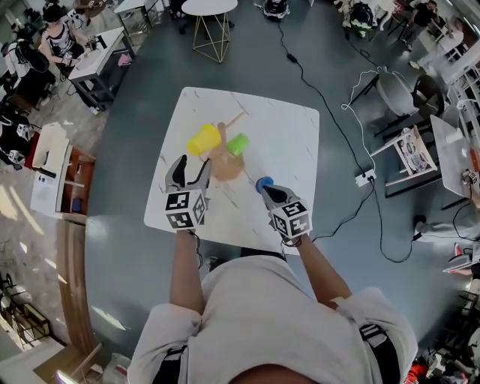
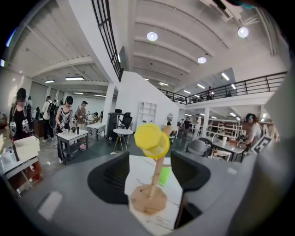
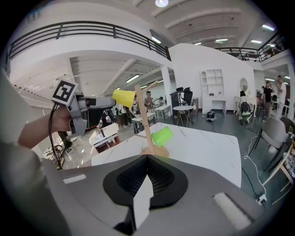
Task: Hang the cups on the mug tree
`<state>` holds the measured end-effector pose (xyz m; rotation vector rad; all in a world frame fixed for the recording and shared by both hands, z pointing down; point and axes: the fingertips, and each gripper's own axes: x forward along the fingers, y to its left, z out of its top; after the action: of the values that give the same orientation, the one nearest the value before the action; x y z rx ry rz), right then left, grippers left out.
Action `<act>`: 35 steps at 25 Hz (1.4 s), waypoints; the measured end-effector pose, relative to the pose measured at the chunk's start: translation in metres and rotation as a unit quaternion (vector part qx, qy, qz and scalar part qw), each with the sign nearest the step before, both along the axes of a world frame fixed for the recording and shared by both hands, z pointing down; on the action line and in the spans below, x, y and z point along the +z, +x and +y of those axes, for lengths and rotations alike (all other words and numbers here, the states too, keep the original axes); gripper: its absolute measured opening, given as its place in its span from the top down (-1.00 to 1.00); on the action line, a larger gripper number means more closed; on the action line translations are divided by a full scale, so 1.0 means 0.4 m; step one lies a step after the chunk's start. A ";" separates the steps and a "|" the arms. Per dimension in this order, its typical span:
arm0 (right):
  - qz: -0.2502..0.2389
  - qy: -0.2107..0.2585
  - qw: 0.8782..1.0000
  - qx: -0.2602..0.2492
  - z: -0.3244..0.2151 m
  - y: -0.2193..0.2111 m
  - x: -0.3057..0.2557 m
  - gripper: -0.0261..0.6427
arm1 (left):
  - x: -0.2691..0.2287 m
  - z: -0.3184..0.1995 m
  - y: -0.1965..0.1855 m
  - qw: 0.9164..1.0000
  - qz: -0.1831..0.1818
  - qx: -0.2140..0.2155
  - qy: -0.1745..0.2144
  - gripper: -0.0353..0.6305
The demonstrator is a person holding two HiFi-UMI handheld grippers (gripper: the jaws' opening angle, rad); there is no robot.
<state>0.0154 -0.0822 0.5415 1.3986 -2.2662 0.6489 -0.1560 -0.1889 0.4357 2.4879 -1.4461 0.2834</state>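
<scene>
Shoulders in a pale shirt [image 1: 255, 300], cut off by the bottom edge. Holds the left gripper [image 1: 190, 169] just short of the wooden mug tree [image 1: 227, 166], jaws wide apart, pressing on nothing. Yellow cup [image 1: 202, 139] hung on a left peg; green cup [image 1: 238, 144] tilted just right of the stem, its peg hidden. Blue cup [image 1: 262, 181] on the white marble table [image 1: 285, 135], mostly covered by the right gripper [image 1: 267, 190], jaws pressed together, empty.

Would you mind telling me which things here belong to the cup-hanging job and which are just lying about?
Job in hand:
mug tree
yellow cup
green cup
blue cup
marble table

Lying about:
round side table
grey chair
power strip
</scene>
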 end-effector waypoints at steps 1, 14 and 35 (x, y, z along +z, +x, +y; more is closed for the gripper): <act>-0.001 -0.002 1.000 -0.001 0.003 -0.003 0.004 0.92 | 0.019 0.006 -0.002 1.000 0.000 0.000 -0.009 0.06; -0.014 -0.031 0.999 0.004 0.042 0.007 0.066 0.92 | 0.231 0.118 0.165 0.987 -0.104 0.086 -0.090 0.88; 0.031 -0.078 0.996 -0.022 0.016 0.077 0.189 0.92 | 0.369 0.180 0.283 0.970 -0.132 0.121 -0.166 0.88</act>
<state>0.0461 -0.0756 0.6172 1.2743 -2.1421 0.7398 -0.0429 -0.1169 0.5835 2.4071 -1.0666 0.8588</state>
